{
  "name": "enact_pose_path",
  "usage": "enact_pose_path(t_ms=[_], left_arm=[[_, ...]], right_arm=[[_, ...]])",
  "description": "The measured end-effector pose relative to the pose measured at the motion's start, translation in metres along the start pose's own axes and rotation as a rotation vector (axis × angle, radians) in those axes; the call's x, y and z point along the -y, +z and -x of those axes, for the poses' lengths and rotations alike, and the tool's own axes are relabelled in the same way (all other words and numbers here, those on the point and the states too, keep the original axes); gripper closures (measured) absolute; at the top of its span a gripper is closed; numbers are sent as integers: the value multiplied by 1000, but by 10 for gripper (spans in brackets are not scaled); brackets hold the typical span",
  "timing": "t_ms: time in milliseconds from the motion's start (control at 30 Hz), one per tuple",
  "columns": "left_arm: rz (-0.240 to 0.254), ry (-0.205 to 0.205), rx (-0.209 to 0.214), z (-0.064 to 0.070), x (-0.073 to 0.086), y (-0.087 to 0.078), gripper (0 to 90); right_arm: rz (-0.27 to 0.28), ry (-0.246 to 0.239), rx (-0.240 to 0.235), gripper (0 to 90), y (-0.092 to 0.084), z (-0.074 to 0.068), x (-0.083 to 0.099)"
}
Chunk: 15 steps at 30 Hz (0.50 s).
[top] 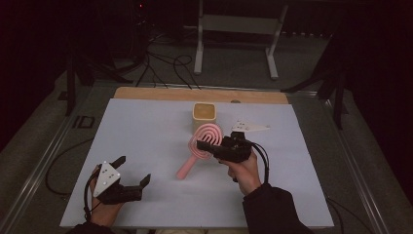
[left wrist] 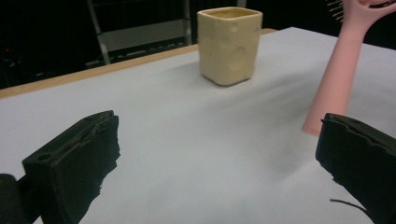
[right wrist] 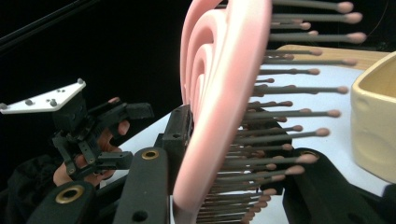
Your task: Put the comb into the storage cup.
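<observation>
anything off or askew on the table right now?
Only the pink hairbrush: it hangs tilted, its head clamped in the right gripper, jaws squeezing into the bristles, while the handle tip slants down toward the white sheet. The cheese-patterned cup stands upright. The left gripper is open and holds nothing. Nothing spilled or broken.

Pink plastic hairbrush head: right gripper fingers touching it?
Touching. The right gripper view shows the right gripper with black fingers pressed against the pink plastic hairbrush, clamping its head from both sides.

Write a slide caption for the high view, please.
Right gripper holds a pink brush beside a cup; left gripper open.
</observation>
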<state>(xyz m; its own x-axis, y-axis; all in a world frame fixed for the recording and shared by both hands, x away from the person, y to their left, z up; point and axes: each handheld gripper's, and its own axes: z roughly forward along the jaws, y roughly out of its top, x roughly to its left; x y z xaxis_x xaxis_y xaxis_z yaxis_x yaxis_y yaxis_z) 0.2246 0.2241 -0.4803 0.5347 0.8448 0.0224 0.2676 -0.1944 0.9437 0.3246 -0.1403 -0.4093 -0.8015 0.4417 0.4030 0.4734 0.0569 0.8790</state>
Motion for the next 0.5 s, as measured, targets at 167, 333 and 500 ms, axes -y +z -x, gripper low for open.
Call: enact_pose_path(t_ms=[167, 333, 500], left_arm=[[-10, -9, -8, -4, 11, 1, 0], [13, -34, -23, -10, 12, -4, 0], [7, -68, -42, -17, 17, -2, 0]], right_arm=[[6, 13, 13, 635, -2, 0, -4], [5, 10, 21, 635, -4, 0, -7], [12, 7, 25, 635, -7, 1, -12]])
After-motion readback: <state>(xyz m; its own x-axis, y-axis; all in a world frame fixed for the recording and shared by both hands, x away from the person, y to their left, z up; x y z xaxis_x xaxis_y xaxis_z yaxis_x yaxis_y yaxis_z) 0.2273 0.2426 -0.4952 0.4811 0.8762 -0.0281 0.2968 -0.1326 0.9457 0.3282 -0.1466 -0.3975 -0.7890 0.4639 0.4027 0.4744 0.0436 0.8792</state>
